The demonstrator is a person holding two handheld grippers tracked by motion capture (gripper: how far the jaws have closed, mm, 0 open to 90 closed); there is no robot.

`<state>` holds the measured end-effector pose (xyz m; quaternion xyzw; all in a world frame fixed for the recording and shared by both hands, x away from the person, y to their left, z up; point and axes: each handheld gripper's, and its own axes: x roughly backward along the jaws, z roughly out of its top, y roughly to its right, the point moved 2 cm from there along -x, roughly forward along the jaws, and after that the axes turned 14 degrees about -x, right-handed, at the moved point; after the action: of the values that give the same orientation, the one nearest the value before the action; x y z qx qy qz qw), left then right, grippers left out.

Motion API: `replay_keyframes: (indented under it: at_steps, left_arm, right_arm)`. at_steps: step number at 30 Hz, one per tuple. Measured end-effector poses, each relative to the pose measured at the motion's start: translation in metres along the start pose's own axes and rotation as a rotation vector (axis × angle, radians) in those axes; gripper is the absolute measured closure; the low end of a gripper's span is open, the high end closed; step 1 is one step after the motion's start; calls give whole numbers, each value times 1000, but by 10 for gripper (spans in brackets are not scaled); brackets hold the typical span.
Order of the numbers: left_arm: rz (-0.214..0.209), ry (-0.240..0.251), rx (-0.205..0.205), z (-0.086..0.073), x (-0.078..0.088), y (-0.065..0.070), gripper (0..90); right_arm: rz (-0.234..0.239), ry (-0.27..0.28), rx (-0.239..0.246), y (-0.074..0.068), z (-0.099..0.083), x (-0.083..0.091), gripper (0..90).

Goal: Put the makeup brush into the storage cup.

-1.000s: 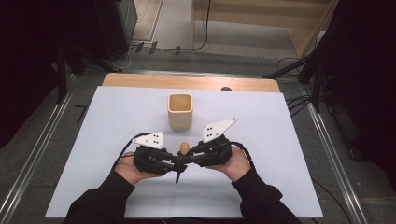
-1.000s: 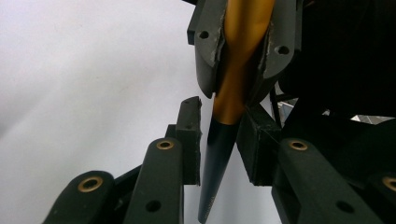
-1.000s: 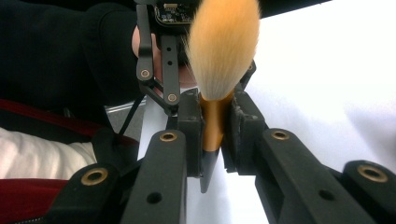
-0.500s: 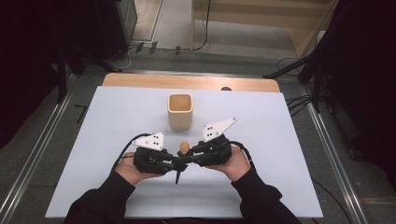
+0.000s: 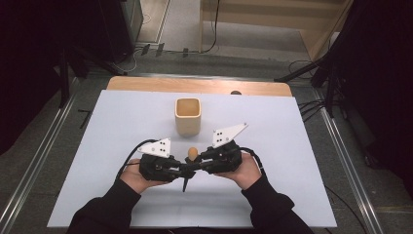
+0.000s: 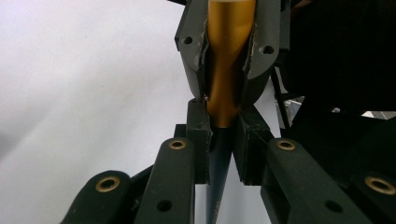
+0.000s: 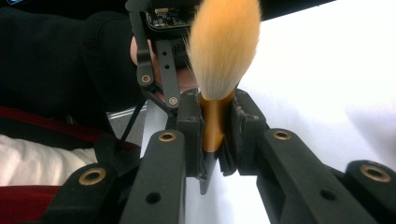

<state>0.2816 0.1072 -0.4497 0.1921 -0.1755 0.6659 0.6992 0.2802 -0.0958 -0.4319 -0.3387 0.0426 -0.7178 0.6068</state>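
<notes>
High view: both grippers meet tip to tip near the front middle of the white table, with a makeup brush between them; a wooden cup stands upright just beyond, apart from the brush.
Brush: the makeup brush has a gold ferrule, orange-tan bristles and a dark tapering handle; its tuft points toward the cup and its handle tip points back toward the person.
Left gripper: the left gripper pinches the dark handle just below the gold ferrule; its jaws have just finished closing onto it, and the handle sits tight between the pads.
Right gripper: the right gripper is clamped on the gold ferrule, with the bristles fanning out above its jaws.
Done so far: the brush is off the table and gripped by both tools at once, which looks like a handover in mid-step.
Left to do: one gripper must let go, and, as a guess, the brush goes into the cup; the cup looks empty.
Uncertain: which gripper will keep the brush cannot be told.
</notes>
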Motion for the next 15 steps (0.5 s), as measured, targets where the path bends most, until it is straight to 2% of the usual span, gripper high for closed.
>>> replay_keyframes:
  at_steps: [6, 9, 15]
  left_arm:
    - [7, 3, 0, 0, 0, 0, 792]
    - [9, 7, 3, 0, 1, 0, 792]
    - [11, 8, 3, 0, 2, -1, 791]
  right_arm:
    - [-9, 15, 22, 0, 0, 0, 737]
    - [-12, 23, 28, -1, -1, 1, 678]
    - [-22, 34, 43, -1, -1, 2, 621]
